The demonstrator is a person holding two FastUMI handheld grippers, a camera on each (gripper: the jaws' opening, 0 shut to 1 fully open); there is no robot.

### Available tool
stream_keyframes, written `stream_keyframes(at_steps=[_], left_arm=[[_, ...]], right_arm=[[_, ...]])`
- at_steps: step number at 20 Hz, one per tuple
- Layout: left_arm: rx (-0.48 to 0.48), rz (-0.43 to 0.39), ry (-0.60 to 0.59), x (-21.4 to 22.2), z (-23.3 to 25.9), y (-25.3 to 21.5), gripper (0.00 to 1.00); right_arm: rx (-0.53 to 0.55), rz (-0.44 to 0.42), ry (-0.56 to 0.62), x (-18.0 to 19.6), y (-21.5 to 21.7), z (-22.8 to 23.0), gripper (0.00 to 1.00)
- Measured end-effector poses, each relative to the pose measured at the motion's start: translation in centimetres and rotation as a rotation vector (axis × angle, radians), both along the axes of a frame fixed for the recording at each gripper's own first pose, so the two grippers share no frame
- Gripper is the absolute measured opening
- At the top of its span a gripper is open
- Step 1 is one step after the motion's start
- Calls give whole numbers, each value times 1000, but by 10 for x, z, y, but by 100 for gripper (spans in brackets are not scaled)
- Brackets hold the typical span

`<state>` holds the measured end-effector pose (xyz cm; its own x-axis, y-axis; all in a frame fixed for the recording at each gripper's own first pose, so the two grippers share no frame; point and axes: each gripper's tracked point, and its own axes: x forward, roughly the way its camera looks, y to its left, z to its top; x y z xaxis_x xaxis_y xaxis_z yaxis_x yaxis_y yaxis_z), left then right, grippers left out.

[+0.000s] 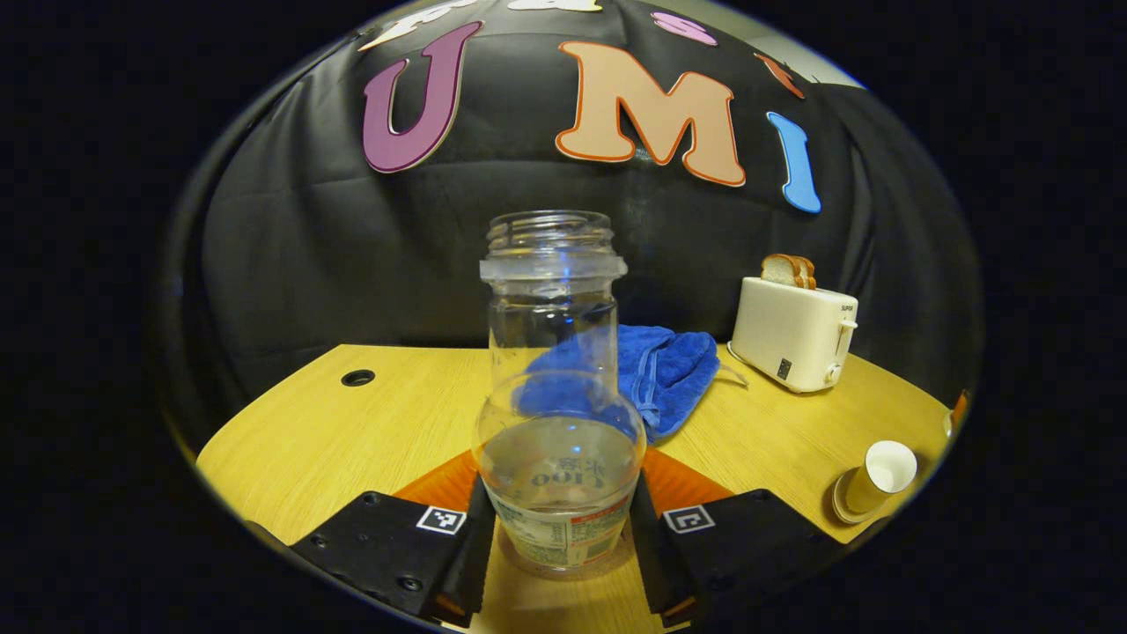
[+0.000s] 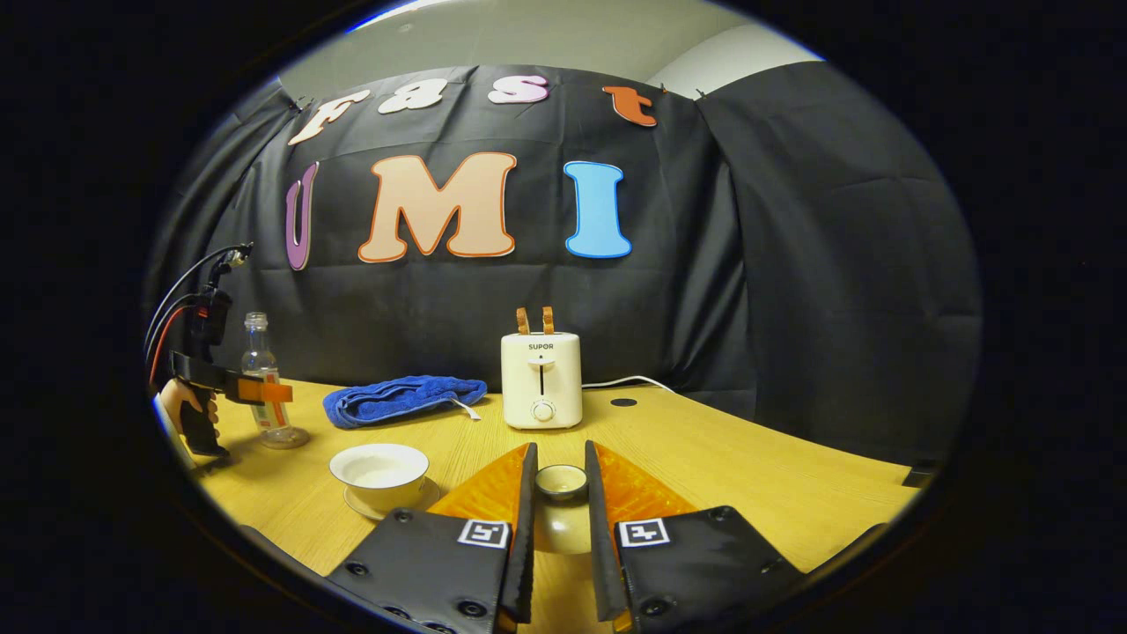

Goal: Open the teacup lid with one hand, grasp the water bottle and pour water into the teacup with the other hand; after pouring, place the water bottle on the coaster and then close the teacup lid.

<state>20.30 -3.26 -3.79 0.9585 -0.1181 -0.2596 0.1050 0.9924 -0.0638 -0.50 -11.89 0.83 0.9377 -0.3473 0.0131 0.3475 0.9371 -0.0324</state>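
Bottle was clamped by left gripper, lid pinched by right gripper; bottle could be tipped if released off-centre on coaster

Clear water bottle, blue towel, cream toaster, white teacup, yellow wood-grain table.

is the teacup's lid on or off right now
Off. In the right gripper view the teacup sits open on its saucer, and the right gripper holds the lid by its knob, away from the cup.
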Motion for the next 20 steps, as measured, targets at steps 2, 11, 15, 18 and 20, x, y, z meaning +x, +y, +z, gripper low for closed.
stream_keyframes(at_steps=[2,11,15,18,20], left_arm=[[-1,-1,2,-1,-2,1,67],[-14,2,-2,-2,-2,1,75],[-27,35,-37,-7,6,7,88],[3,62,-84,-15,12,13,96],[15,83,-118,-20,18,17,96]], right_arm=[[0,0,0,0,0,0,31],[0,0,-1,1,0,-1,31],[0,10,-1,2,2,-1,31],[2,44,2,7,9,-1,31],[3,80,5,10,17,-2,31]])
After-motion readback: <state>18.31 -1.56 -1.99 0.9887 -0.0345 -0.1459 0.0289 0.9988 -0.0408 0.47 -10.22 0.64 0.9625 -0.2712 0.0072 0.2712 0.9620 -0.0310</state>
